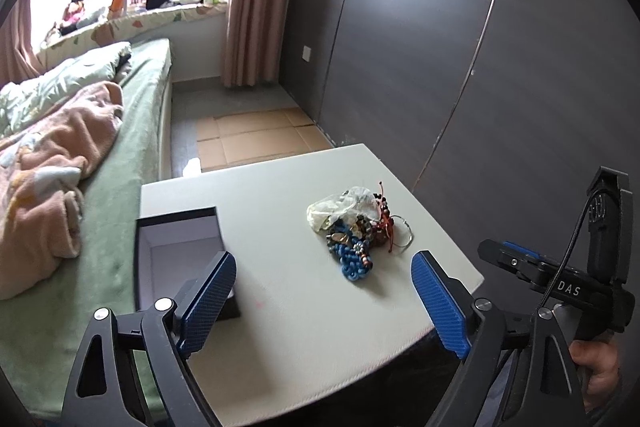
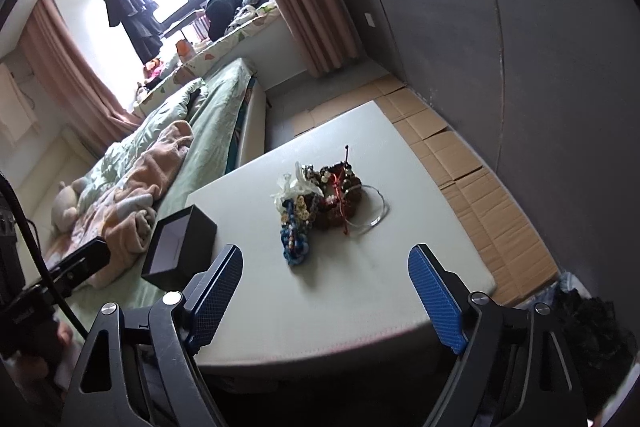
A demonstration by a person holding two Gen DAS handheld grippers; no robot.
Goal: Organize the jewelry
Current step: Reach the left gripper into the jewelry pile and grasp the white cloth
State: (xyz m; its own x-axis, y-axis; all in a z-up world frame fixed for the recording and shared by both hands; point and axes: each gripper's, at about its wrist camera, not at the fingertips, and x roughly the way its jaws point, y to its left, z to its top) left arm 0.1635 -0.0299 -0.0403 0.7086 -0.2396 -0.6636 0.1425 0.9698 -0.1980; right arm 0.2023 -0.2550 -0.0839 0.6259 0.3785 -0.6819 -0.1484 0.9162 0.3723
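A tangled heap of jewelry (image 1: pixel 358 231) lies near the middle of the white table (image 1: pixel 288 315): blue braided cord, dark beads, red string, a thin metal ring and a crumpled clear bag. An open black box (image 1: pixel 180 247) with a pale lining stands at the table's left edge. My left gripper (image 1: pixel 323 301) hovers over the near part of the table, open and with nothing between its blue pads. In the right wrist view the jewelry heap (image 2: pixel 324 207) and the black box (image 2: pixel 180 247) show again, and my right gripper (image 2: pixel 325 297) is open short of the heap.
A bed (image 1: pixel 120 155) with a green sheet and pink blanket runs along the table's left side. A dark wardrobe wall (image 1: pixel 460 47) stands to the right. Flattened cardboard (image 2: pixel 472 187) covers the floor beyond and beside the table. A hand (image 1: pixel 596 367) holds the other gripper at the right.
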